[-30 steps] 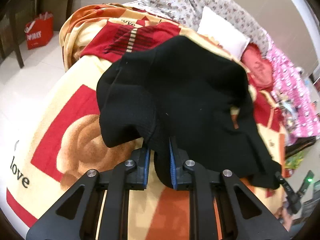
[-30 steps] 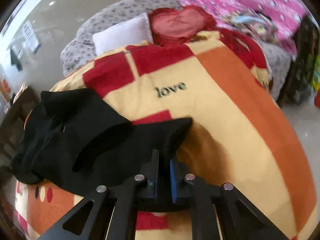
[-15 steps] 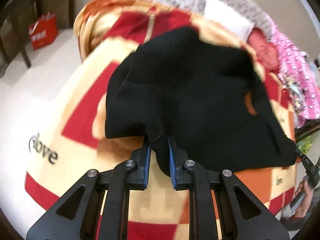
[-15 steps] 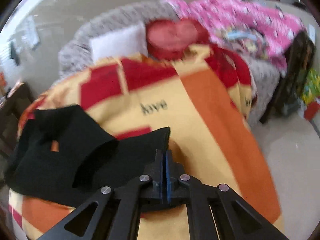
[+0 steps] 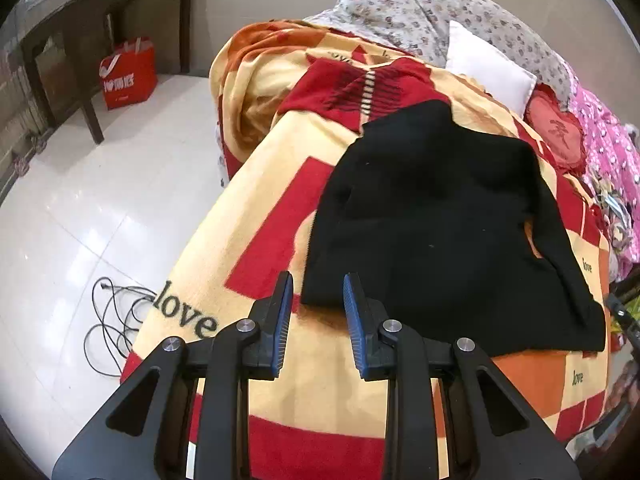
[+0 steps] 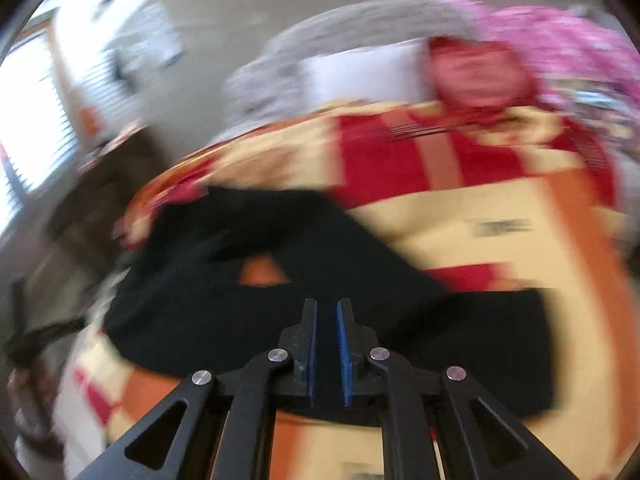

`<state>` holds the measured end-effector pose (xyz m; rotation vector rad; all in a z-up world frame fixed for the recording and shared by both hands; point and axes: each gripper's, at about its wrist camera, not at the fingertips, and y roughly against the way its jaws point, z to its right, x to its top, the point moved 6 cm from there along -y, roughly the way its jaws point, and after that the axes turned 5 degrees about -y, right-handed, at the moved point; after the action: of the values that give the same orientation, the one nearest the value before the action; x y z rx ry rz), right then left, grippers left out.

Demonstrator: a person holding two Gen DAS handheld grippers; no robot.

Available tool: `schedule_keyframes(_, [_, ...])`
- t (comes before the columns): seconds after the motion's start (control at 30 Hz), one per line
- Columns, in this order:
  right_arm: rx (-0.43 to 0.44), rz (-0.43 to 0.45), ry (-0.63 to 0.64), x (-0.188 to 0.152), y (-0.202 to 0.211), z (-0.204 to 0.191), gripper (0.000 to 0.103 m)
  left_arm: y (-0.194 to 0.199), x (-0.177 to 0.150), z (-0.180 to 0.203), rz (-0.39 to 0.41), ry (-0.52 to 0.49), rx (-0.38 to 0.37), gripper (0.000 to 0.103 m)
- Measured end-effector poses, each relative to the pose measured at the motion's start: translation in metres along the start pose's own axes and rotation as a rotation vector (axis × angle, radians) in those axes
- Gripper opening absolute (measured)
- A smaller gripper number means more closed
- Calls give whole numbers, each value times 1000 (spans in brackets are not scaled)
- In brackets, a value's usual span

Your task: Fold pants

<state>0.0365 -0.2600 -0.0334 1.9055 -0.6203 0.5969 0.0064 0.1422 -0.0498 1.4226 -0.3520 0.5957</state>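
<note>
Pants (image 5: 440,232): black knit fabric, lying flat-ish on the blanket (image 5: 248,248), a fleece one in cream, red and orange blocks printed with "love". Folded into a rough rectangle; one small gap near its right edge shows the blanket through. Near corner sits just past the left gripper (image 5: 316,312) tips.

Left gripper: jaws have just been opening, blue pads now apart with nothing between them, only blanket and the pants' corner behind the gap. A second ago those pads were pinching a bunched fold of the cloth; that fold is released and lies flat now.

Right gripper (image 6: 326,336): heavy motion blur. Blue pads nearly together, a thin gap left, black cloth right behind them; cannot tell if any fabric is pinched. Earlier it clamped the pants' edge, with the cloth bunched to the left; now the pants (image 6: 280,292) spread wide across the lower frame, with the same small gap open ahead of the tips.

Surroundings, left to right: dark wooden table (image 5: 100,12), red shopping bag (image 5: 128,72) beside its leg, glossy white tile floor (image 5: 80,200) with a loose black cable (image 5: 108,320), then the bed with its blanket, grey floral bedding (image 5: 440,8), white pillow (image 5: 488,68), red heart-shaped cushion (image 5: 556,136), pink patterned quilt (image 5: 612,152) at far right.
</note>
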Motion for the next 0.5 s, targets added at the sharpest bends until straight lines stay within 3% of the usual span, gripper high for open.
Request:
schedule_keyframes(0.17, [92, -110, 114, -15, -61, -64, 9, 4, 2, 22, 21, -40, -46, 25])
schedule_keyframes(0.33, [82, -228, 192, -33, -117, -94, 12, -13, 0, 45, -1, -71, -78, 29])
schedule_keyframes(0.4, [82, -226, 218, -27, -124, -96, 16, -30, 1, 49, -16, -82, -71, 38])
schedule_keyframes(0.5, [116, -211, 238, -3, -120, -114, 26, -60, 2, 43, -59, -71, -24, 38])
